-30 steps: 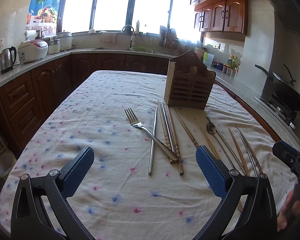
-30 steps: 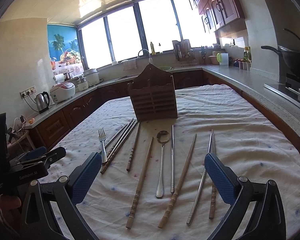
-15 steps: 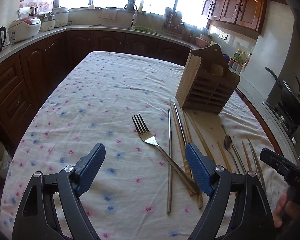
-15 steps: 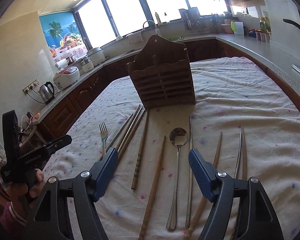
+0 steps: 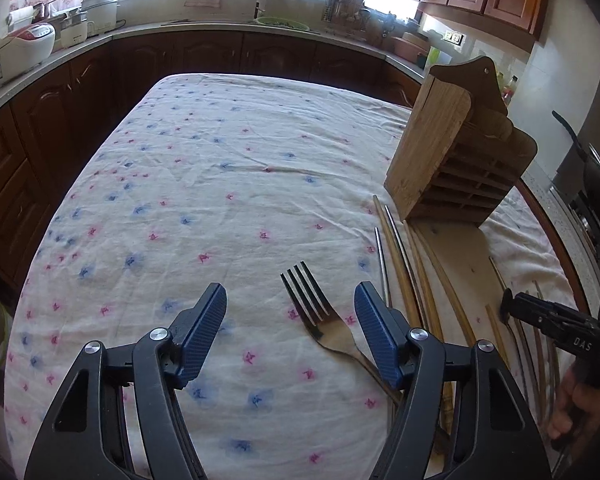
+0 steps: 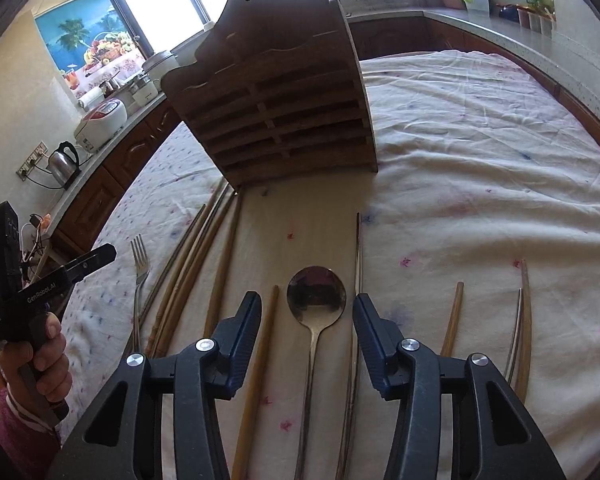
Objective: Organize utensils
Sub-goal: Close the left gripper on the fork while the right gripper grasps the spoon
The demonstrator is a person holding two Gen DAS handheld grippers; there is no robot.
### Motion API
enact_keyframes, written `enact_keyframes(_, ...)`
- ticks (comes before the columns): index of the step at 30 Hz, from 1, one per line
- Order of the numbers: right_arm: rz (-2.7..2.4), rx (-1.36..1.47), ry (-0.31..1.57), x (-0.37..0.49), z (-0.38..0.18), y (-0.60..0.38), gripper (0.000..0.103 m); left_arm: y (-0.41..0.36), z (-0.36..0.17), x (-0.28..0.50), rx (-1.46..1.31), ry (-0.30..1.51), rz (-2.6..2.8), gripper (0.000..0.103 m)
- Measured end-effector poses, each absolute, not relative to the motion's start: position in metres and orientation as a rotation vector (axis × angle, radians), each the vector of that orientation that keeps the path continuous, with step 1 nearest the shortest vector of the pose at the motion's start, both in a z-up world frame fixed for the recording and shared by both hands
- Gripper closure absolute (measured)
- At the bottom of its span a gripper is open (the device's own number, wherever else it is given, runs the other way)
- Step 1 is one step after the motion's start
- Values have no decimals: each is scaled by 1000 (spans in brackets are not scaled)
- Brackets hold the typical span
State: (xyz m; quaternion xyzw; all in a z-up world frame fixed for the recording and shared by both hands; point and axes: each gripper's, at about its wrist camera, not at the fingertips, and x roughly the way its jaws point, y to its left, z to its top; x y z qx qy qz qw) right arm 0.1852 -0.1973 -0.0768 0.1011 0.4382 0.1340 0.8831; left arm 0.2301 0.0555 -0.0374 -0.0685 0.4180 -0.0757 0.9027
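Note:
A steel fork (image 5: 318, 312) lies on the flowered tablecloth (image 5: 204, 184), its head between the blue pads of my left gripper (image 5: 290, 304), whose jaws are closing without touching it. A steel spoon (image 6: 315, 312) lies bowl-forward between the pads of my right gripper (image 6: 306, 312), also closing, with nothing pressed. A wooden chopstick (image 6: 260, 356) sits by its left pad. The wooden utensil rack (image 6: 280, 108) stands upright beyond. Several wooden and metal chopsticks (image 5: 400, 264) lie beside the fork.
More chopsticks (image 6: 520, 320) lie on the right of the spoon. The rack (image 5: 456, 160) stands at the table's right side. A counter with a rice cooker (image 5: 20, 52) and a sink rings the table. A person's hand (image 6: 36, 352) holds the other gripper at left.
Both grippers moved forward and down toward the table and narrowed their jaws. The left now frames the fork head; the right now frames the spoon bowl.

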Motion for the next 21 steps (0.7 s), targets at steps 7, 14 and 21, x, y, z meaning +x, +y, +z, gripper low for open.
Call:
enact_keyframes(7,295,162,938,207,-79,-196,69,45,-55,250,-137,920,-192,67)
enact_keyframes(14,321,79,927,207,-74,-188,84,39,-56,250,-115,902,-220,90)
enact_keyframes(21,350,99,917,202,-67,-195,99,32,-40,237,-92,862,-246,99)
